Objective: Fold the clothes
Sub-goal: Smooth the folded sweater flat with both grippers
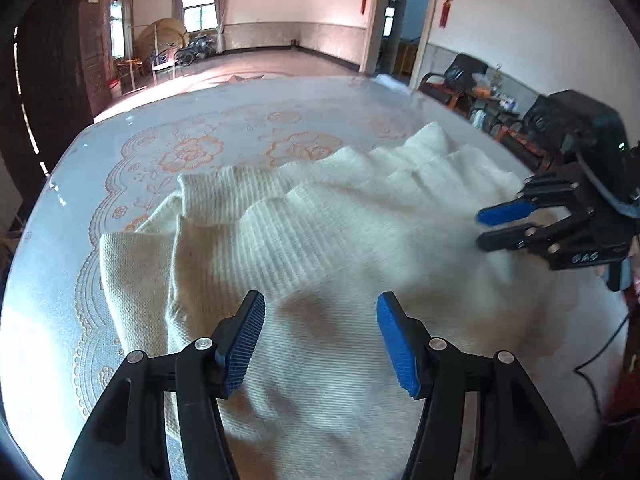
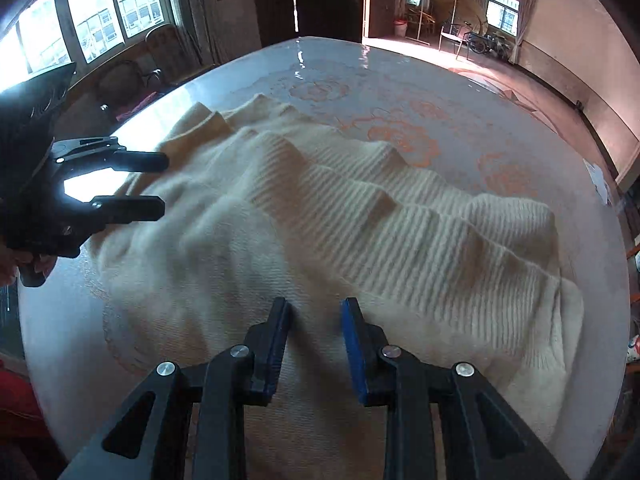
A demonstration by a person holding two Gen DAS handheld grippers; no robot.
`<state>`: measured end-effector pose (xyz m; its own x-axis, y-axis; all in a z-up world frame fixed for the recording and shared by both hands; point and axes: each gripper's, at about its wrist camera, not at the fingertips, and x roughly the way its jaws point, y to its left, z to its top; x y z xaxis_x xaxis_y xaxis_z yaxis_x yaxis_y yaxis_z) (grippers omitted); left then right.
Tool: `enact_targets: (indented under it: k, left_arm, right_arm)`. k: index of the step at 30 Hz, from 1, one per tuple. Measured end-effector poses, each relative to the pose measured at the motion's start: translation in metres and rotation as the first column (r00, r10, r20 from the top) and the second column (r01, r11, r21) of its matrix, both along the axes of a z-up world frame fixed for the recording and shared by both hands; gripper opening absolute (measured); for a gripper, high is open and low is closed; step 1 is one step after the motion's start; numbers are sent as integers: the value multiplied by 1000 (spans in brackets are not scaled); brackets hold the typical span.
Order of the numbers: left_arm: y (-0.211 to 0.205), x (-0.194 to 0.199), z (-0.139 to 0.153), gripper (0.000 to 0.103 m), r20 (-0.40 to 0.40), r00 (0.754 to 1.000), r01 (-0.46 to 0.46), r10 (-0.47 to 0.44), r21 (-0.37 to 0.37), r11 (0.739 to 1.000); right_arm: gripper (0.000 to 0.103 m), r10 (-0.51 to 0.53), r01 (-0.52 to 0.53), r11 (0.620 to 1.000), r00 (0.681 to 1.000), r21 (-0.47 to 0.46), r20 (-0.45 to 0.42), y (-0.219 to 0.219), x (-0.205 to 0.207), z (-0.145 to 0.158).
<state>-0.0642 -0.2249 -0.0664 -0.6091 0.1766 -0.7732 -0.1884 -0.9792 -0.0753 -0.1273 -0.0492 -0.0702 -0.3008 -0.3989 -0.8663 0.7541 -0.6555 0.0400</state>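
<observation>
A cream ribbed knit sweater (image 1: 320,240) lies rumpled on the round table, with a bunched ridge of folds across its middle; it also shows in the right wrist view (image 2: 320,216). My left gripper (image 1: 320,320) is open and empty, hovering just over the sweater's near part. My right gripper (image 2: 316,320) is open and empty above the sweater's near edge. In the left wrist view the right gripper (image 1: 486,228) sits at the sweater's right side. In the right wrist view the left gripper (image 2: 164,184) sits at the sweater's left side.
The round table (image 1: 120,152) has a white cover with an orange flower pattern and a glossy top. Chairs (image 1: 456,76) and clutter stand by the wall beyond its right edge. A doorway (image 1: 400,24) and open floor lie behind.
</observation>
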Motion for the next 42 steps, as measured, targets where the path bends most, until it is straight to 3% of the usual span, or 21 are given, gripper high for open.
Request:
enact_targets:
  k: [5, 9, 12, 16, 19, 22, 23, 26, 30, 32, 33, 34, 37, 39, 42]
  left_arm:
    - [-20, 10, -15, 62, 21, 997, -81, 81, 5, 997]
    - [-34, 21, -7, 62, 20, 992, -121, 121, -33, 992]
    - [-45, 30, 10, 61, -23, 981, -192, 193, 13, 981]
    - [-28, 21, 27, 61, -98, 980, -167, 172, 65, 984]
    - [-7, 4, 21, 61, -89, 990, -110, 107, -30, 993]
    - [-2, -14, 7, 61, -37, 995, -92, 88, -151, 984]
    - [-4, -19, -1, 64, -16, 995, -96, 94, -175, 980]
    - [-31, -19, -4, 81, -30, 985, -173, 170, -128, 977]
    - [-59, -14, -7, 84, -1, 976, -218, 218, -64, 974]
    - [-67, -11, -5, 84, 6, 974, -224, 224, -45, 974]
    - [-67, -10, 1, 84, -12, 973, -229, 229, -54, 972]
    - [-66, -9, 8, 83, -32, 972, -235, 233, -61, 970]
    - [-62, 1, 30, 83, -129, 958, -262, 258, -19, 965]
    - [-54, 4, 38, 83, -169, 943, -300, 286, -66, 952]
    - [-39, 0, 33, 83, -142, 935, -344, 325, -142, 928]
  right_arm:
    - [27, -119, 137, 980, 985, -146, 125, 60, -47, -3]
    - [31, -98, 108, 985, 992, -137, 76, 55, -47, 4]
    - [31, -81, 86, 988, 996, -129, 40, 52, -48, 9]
    - [31, -59, 57, 991, 998, -117, -8, 47, -49, 17]
    - [29, -41, 36, 994, 998, -107, -44, 44, -50, 22]
    - [26, 7, -8, 1000, 998, -28, -60, 26, -58, 7]
    - [26, -14, 13, 999, 999, -34, -47, 31, -66, 4]
    - [28, -99, 98, 993, 995, -62, -7, 50, -91, -4]
    - [19, -232, 248, 953, 967, -176, 104, 93, -125, -11]
    - [16, -269, 278, 948, 960, -158, 77, 100, -127, -6]
    - [21, -285, 290, 946, 957, -142, 54, 102, -127, -3]
    - [26, -286, 286, 947, 958, -143, 26, 102, -122, 4]
    - [27, -242, 231, 959, 969, -162, -54, 98, -97, 23]
    - [28, -162, 148, 976, 984, -160, -80, 89, -74, 30]
    - [28, -71, 64, 994, 995, -85, -71, 71, -51, 20]
